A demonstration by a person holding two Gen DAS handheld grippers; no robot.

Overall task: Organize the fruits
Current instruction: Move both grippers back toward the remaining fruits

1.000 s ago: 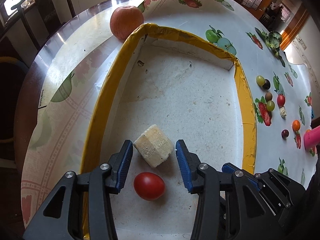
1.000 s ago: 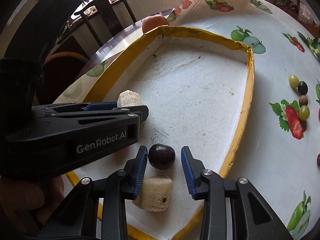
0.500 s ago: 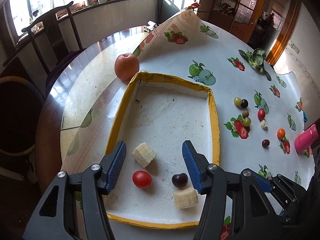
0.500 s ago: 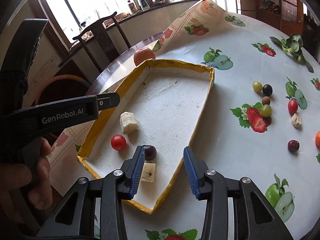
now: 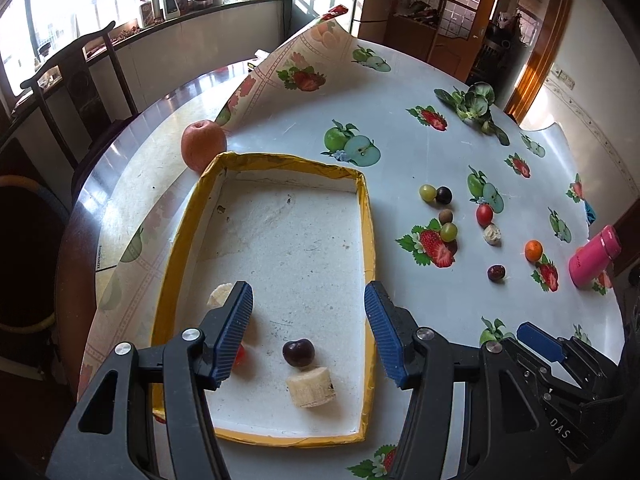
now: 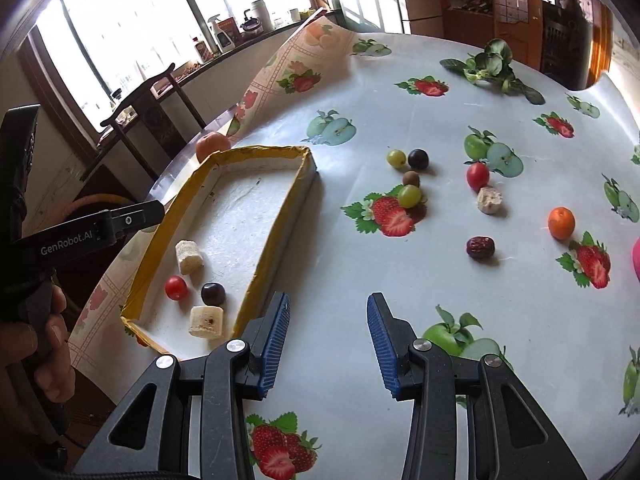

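Observation:
A yellow-rimmed white tray holds two banana pieces, a dark cherry and a red cherry tomato. Loose fruit lies to the tray's right: green grapes, a dark grape, a red tomato, a banana piece, a red date, a small orange. My left gripper is open and empty above the tray's near end. My right gripper is open and empty above the tablecloth beside the tray.
An apple sits behind the tray's far left corner. A pink bottle lies at the right. Leafy greens lie at the far side. The tablecloth is folded up behind the tray. A chair stands beyond the table's left edge.
Both grippers have pulled back and up from the tray and opened wider. The right one let go of the dark cherry, which rests in the tray, and swung right over the cloth.

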